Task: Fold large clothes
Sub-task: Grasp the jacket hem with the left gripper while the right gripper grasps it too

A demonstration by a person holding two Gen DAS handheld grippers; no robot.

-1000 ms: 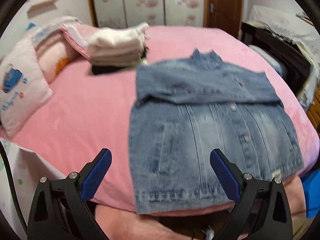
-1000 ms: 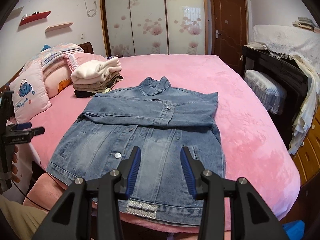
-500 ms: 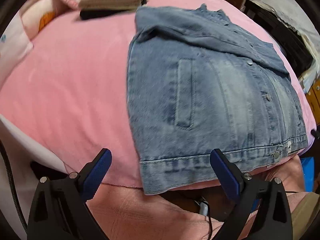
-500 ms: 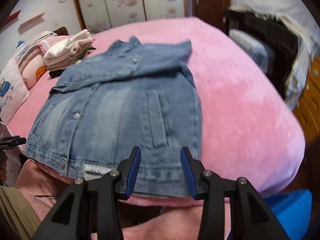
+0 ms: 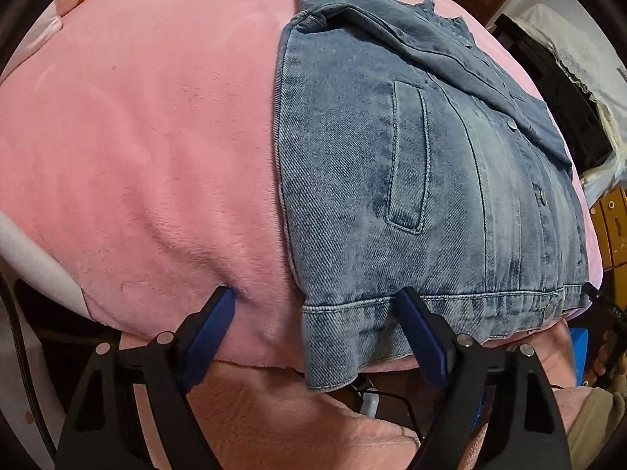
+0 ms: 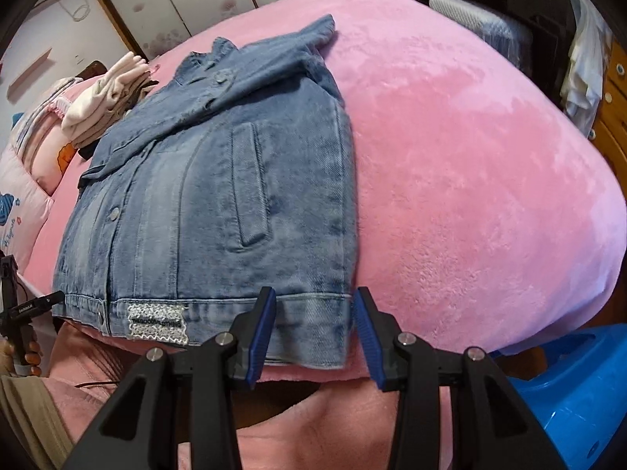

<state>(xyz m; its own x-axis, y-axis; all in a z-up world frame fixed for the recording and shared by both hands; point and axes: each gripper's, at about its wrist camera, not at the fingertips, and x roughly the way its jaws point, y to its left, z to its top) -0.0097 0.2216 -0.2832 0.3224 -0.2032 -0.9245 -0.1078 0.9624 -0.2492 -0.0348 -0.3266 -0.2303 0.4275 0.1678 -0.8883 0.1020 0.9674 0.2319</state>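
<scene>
Blue denim jacket [image 5: 411, 180] hem overhangs the pink bed [image 5: 149, 137] edge; its corners sit between left hand-held gripper [image 5: 317, 307], closing, and right hand-held gripper [image 6: 313, 307], apart.

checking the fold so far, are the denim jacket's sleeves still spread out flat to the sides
No, the denim jacket has its sleeves folded across the chest below the collar.

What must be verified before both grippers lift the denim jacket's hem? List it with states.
1. Left gripper straddles the hem corner of the denim jacket: ok, jaws closing, not yet pinching.
2. Right gripper straddles the other hem corner: ok, pads not pressing.
3. Sleeves folded across the chest: ok.
4. Pink blanket kept out of the left jaws: cannot tell.
5. Stack of folded clothes clear of the fold path: ok.
</scene>
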